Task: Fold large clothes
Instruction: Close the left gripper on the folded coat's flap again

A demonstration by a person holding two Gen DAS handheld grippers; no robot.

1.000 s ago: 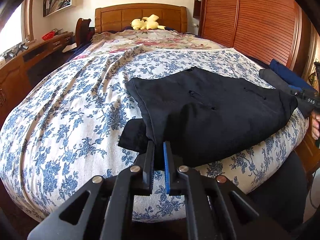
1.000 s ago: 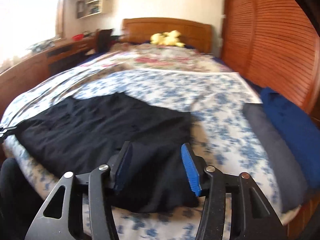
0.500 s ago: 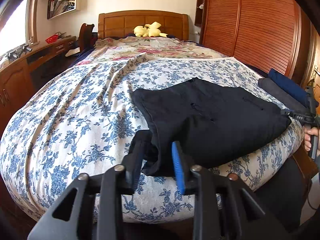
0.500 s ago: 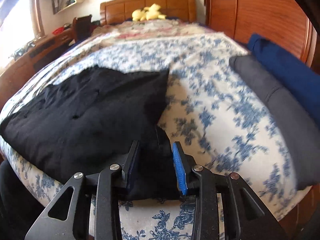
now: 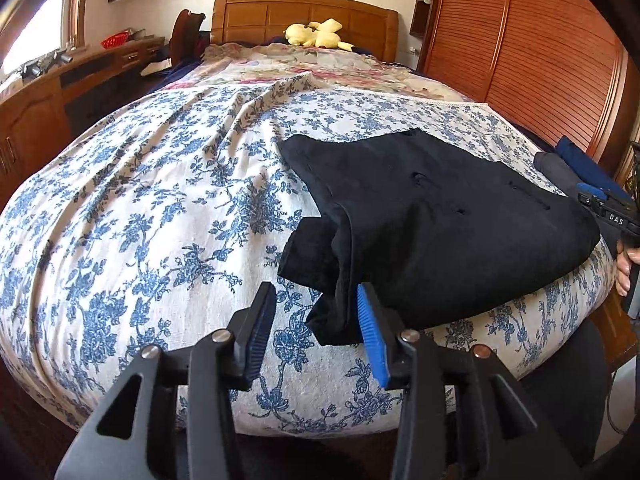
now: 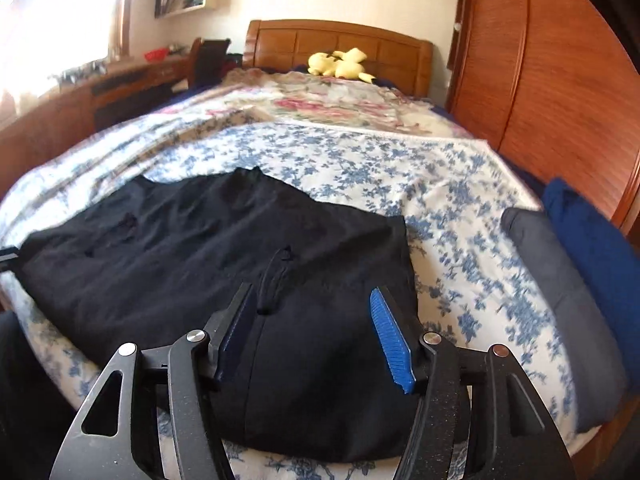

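Garment [image 5: 440,216] (black, folded) lies lengthwise along bed's [image 5: 120,208] foot edge, between two just-opened hand-held grippers.

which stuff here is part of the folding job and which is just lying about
Job:
black garment
left hand-held gripper, open
right hand-held gripper, open

Lying about:
yellow plush toy
folded grey garment
folded blue garment

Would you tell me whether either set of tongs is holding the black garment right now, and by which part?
Nothing is held: both the left tongs and right tongs have just opened, pads clear of the black garment.
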